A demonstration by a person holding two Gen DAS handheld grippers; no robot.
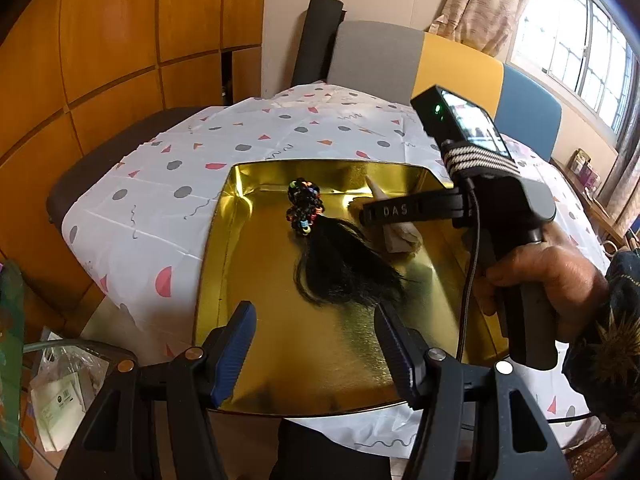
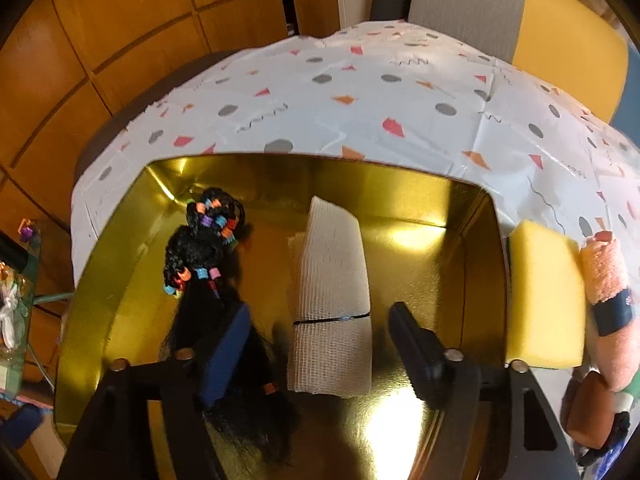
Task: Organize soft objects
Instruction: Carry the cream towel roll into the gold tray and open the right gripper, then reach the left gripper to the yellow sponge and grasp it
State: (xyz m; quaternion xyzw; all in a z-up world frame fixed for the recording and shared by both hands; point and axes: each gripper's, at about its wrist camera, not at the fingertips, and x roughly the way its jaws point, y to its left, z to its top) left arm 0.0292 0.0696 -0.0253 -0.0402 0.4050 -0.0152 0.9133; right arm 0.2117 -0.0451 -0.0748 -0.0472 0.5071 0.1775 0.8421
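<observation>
Lying between the spread fingers of the right gripper (image 2: 320, 344), untouched by either, a white gauze roll (image 2: 330, 300) rests in the gold tray (image 2: 486, 240) on the desk. Black beaded hair (image 2: 208, 248) sits just beside the left-hand finger, a yellow sponge (image 2: 542, 296) outside the tray beyond the other. Spread too, the left gripper (image 1: 316, 344) hovers over the tray, empty.

- Worktop (image 2: 400, 92) under a white cloth dotted with grey spots and pink and orange shapes.
- Gold tray (image 2: 400, 208) sits flat on the cloth, near the front edge.
- Yellow sponge (image 2: 542, 296) lies on the cloth, touching the tray's right side.
- Pink rolled towel (image 2: 604, 272) right beside the sponge.
</observation>
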